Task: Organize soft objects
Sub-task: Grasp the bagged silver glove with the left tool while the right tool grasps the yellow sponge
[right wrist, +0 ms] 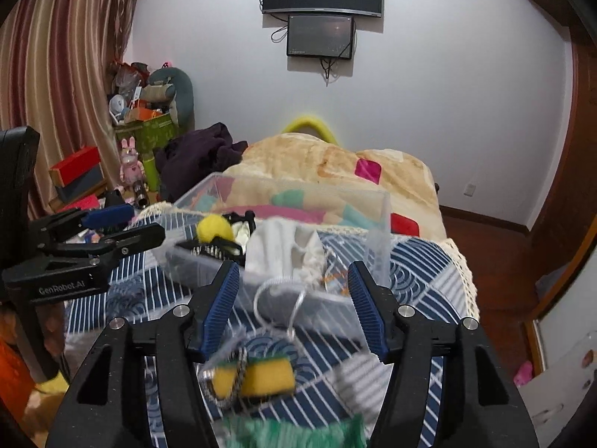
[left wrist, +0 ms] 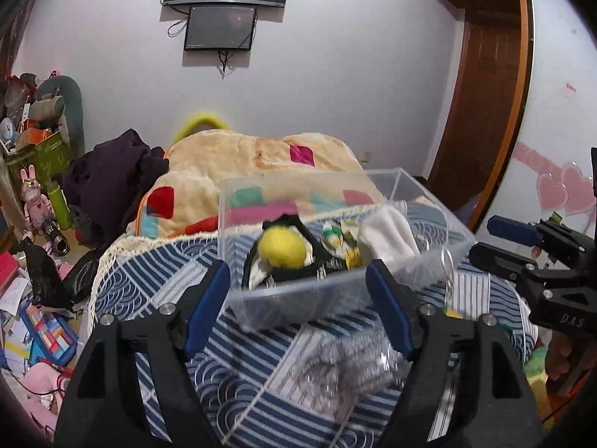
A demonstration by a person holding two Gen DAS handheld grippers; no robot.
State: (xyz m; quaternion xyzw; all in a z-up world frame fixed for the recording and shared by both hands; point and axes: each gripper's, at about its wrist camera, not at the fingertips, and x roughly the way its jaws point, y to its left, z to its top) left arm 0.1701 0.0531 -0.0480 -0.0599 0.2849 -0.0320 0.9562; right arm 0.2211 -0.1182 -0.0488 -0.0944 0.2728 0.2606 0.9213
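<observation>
A clear plastic bin (left wrist: 328, 298) sits on the blue patterned cloth (left wrist: 261, 366). It holds a black and yellow plush (left wrist: 281, 248), a small patterned toy (left wrist: 341, 240) and a white cloth (left wrist: 388, 239). My left gripper (left wrist: 298, 306) is open and empty just before the bin's near wall. My right gripper (right wrist: 294, 306) is open and empty, above a yellow and green sponge (right wrist: 257, 377) with a cord across it. The bin (right wrist: 384, 220) and white cloth (right wrist: 283, 246) lie just ahead of it. A green fuzzy item (right wrist: 294, 433) lies at the bottom edge.
A quilt with coloured patches (left wrist: 238, 156) and dark clothing (left wrist: 112, 175) lie behind the bin. Cluttered toys and boxes (left wrist: 33, 224) fill the floor at left. A wooden door (left wrist: 481, 112) is at right. Screens (right wrist: 321, 0) hang on the far wall.
</observation>
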